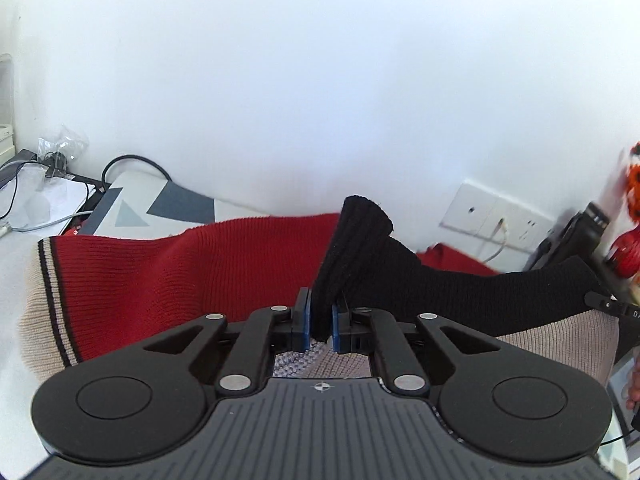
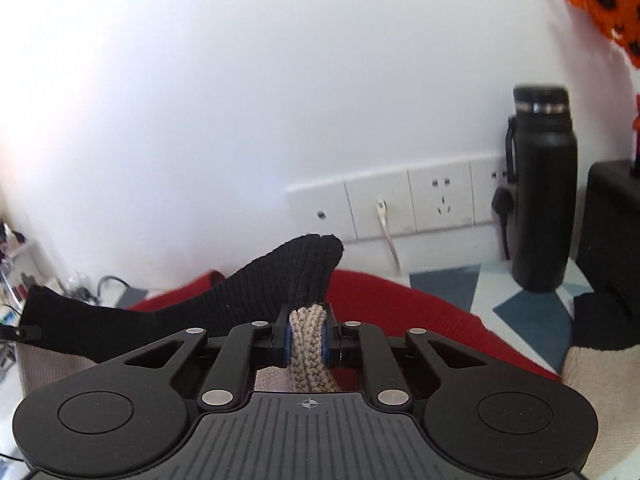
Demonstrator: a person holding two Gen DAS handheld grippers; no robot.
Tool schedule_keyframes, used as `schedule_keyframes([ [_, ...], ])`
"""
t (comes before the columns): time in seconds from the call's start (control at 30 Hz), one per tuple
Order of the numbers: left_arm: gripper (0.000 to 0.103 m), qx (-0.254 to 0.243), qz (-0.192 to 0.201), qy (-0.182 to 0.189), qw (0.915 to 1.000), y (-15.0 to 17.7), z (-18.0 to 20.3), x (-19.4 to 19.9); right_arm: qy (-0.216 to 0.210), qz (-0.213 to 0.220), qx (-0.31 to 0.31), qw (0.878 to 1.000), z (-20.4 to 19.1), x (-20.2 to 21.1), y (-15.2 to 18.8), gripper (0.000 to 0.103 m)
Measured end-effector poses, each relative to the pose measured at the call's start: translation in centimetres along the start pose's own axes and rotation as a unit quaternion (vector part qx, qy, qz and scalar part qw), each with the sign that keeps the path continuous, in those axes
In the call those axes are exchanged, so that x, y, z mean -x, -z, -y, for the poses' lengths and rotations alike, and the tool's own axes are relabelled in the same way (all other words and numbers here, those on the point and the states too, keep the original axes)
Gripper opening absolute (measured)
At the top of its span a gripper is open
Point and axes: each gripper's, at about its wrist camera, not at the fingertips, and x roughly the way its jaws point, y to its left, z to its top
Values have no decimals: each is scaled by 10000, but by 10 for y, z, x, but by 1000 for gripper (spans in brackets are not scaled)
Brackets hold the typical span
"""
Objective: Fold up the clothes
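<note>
Left wrist view: left gripper fingers pinching the black ribbed edge of the sweater, lifted over the desk.

Right wrist view: right gripper fingers clamped on beige-and-black knit. Probably mid-fold; next, carrying both held points evenly across, keeping the edge taut, near the bottle.

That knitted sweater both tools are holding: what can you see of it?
The sweater is a chunky rib knit in red, with a black hem band, beige parts and dark stripes. The left tool pinches the black band; the right tool pinches bunched beige knit under it. The band hangs slack between them.
</note>
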Motion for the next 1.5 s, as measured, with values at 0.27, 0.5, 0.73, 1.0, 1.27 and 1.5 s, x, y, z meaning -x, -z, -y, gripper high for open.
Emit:
schedule_keyframes([
  [0.27, 10, -63, 331, 506, 9982, 26, -15, 96, 179, 367, 283, 9988, -60, 120, 21, 11],
  [0.5, 9, 23, 183, 969, 9951, 110, -38, 193, 801, 138, 92, 9966, -110, 228, 101, 11],
  [0.73, 7, 637, -564, 818, 9930, 196, -69, 226, 1168, -284, -527, 9914, -119, 276, 183, 10],
  [1.0, 3, 684, -242, 921, 9931, 190, -80, 234, 1143, -280, -738, 9903, -130, 278, 197, 10],
  [1.27, 4, 440, -403, 660, 9960, 182, -87, 205, 1050, -357, -661, 9916, -122, 242, 169, 10],
  [1.5, 71, 227, -730, 951, 9925, 217, -109, 219, 1111, -757, -793, 9877, -107, 214, 165, 10],
])
